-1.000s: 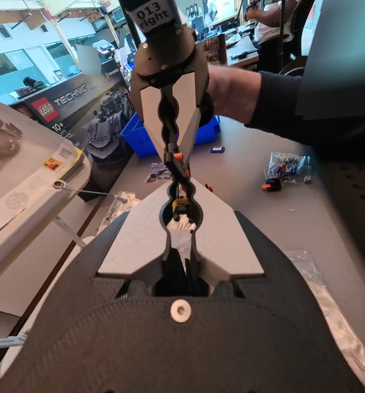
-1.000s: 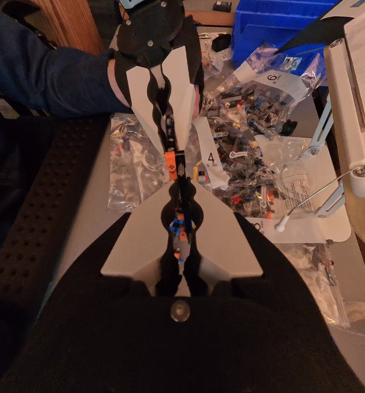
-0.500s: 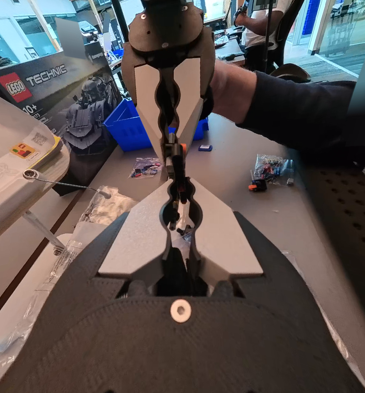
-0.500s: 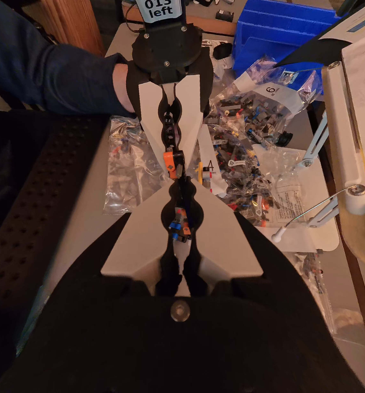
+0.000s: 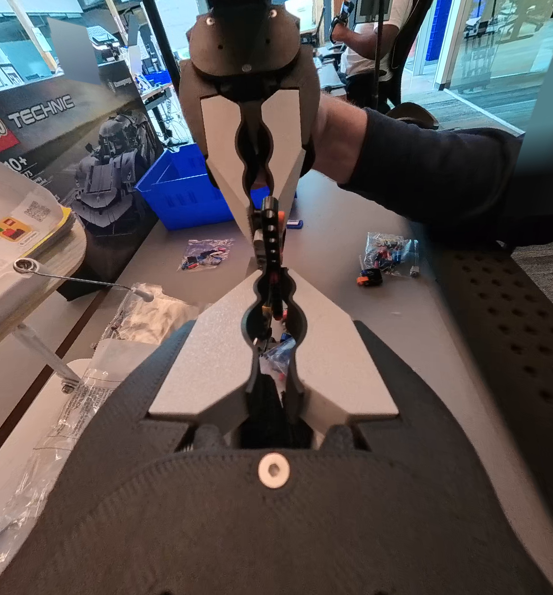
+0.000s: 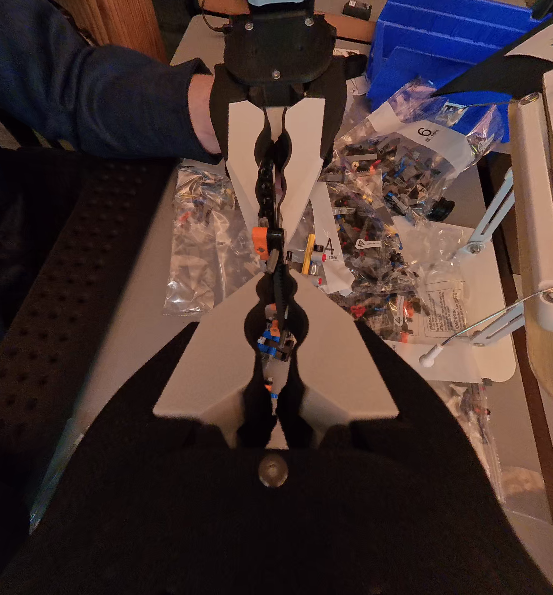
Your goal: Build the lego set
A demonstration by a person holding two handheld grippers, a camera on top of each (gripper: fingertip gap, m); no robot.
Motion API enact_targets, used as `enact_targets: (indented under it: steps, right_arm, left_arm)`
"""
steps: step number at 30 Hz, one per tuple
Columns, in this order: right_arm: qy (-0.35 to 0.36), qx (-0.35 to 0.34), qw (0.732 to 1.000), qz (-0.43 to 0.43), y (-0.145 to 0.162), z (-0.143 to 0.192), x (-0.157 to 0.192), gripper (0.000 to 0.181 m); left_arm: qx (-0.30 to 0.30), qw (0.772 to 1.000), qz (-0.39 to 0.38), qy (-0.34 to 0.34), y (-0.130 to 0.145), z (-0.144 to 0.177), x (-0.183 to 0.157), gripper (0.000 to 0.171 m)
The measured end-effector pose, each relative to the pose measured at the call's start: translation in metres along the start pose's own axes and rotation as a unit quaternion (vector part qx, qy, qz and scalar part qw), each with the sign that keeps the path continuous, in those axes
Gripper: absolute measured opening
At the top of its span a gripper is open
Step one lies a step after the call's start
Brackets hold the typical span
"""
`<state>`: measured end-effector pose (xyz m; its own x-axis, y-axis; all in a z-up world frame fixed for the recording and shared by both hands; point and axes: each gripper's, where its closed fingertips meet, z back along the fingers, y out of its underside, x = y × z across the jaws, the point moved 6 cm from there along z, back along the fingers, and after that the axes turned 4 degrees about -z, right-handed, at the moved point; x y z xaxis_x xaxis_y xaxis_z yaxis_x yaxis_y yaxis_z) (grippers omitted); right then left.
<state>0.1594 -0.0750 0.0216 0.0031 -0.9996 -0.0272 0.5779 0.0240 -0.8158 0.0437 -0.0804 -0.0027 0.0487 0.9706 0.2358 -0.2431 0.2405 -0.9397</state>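
Left gripper is seen nearly closed, its fingers clamped on a black beam w/ holes, which sticks out forward from the tips. Opposite it, right gripper is also clenched, tip to tip w/ the left one. In right wrist view the right gripper is gripping a black toothed strip that runs up to the beam. An orange piece and a grey pin are attached at the joint betw. both grippers. The assembly is held in air above the grey table, not touching it. Bags of parts are lying on the table under it. A blue bin and the set box are standing farther back on the left. A small opened bag is lying on the right side.
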Motion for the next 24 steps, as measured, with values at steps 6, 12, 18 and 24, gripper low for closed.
enact_targets:
  steps: [6, 12, 18, 24]
  right_arm:
    - [0.016, 0.001, 1.0, -0.018, 0.01, 0.017, -0.006, 0.0]
    - [0.031, -0.064, 0.997, -0.014, -0.002, 0.04, 0.0, 0.0]
    - [0.016, -0.029, 0.999, -0.002, -0.009, -0.009, -0.006, 0.033]
    - [0.045, 0.012, 0.999, -0.01, -0.006, -0.027, -0.015, 0.013]
  left_arm:
    - [0.019, 0.999, 0.004, -0.027, 0.006, 0.016, 0.01, 0.006]
    - [-0.009, 0.999, 0.016, -0.028, 0.0, 0.023, 0.013, 0.006]
    - [0.031, 0.999, 0.004, -0.039, 0.008, 0.006, 0.011, 0.006]
    - [0.041, 0.998, 0.003, -0.043, 0.012, 0.004, 0.012, 0.006]
